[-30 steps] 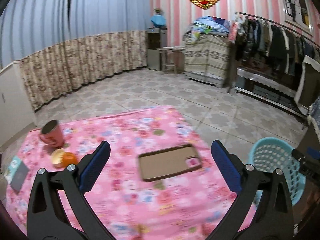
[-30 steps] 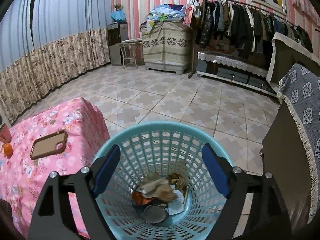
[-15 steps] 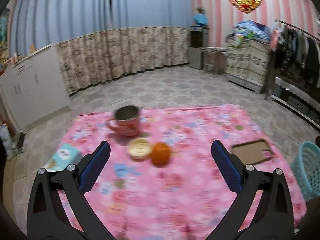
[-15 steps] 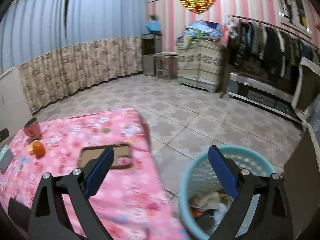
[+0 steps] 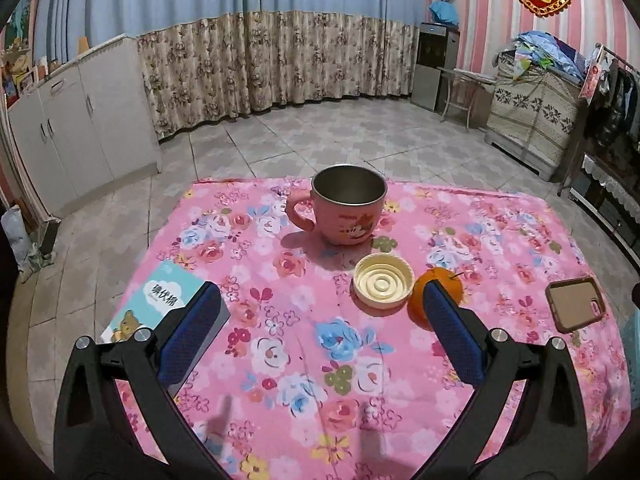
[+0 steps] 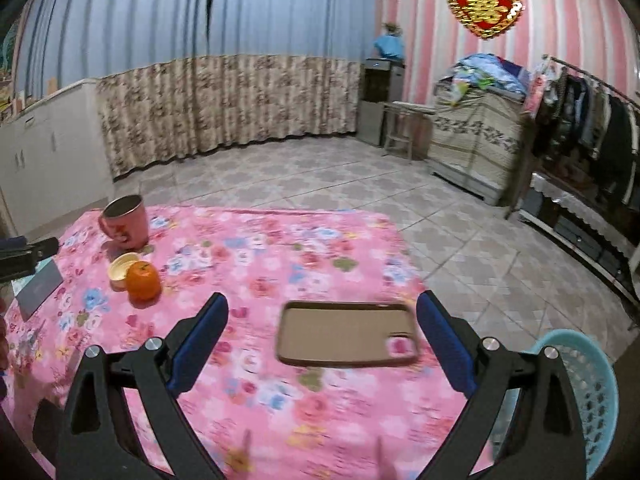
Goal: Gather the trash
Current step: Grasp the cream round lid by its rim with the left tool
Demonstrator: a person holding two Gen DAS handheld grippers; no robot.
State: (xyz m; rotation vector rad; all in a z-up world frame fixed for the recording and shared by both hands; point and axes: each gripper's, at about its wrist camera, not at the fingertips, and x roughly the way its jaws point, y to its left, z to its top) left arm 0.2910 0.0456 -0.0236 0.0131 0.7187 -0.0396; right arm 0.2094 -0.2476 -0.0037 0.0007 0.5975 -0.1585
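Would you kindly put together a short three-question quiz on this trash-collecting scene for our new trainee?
1. True or false: the left gripper is shut on the orange.
2. Multiple choice: what lies directly ahead of the right gripper? A) pink mug B) brown phone case C) tissue box
3. Fill in: the cream lid lies open side up between the orange and the ____.

Key
1. False: both grippers are open and empty, and the orange sits on the floral tablecloth.
2. B, the brown phone case. The blue basket stands off the table's right edge.
3. Pink mug.
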